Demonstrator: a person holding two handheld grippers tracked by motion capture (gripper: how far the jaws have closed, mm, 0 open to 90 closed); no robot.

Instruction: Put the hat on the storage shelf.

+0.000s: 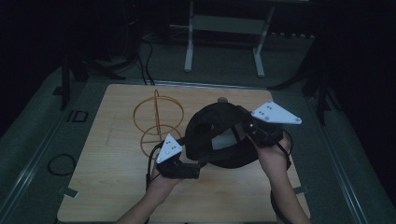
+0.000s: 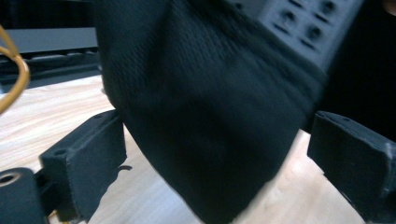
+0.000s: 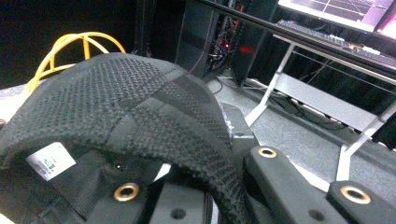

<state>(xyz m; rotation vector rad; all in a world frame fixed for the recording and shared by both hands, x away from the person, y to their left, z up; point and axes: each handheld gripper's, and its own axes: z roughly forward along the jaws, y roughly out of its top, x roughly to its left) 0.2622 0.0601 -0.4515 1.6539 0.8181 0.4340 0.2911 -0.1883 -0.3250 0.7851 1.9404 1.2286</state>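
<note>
Over the wooden tabletop, your right claw pinches the black cap tight while your left claw gapes around its edge.

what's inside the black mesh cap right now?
In the black mesh cap, the right gripper view shows a white label sewn to the dark lining. The right gripper is shut on the rim. The cap's own fabric hides the rest of the inside.

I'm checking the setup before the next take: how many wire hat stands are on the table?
1. The yellow wire stand is upright on the wooden table, just left of the black cap. The cap may hide something behind it.
</note>
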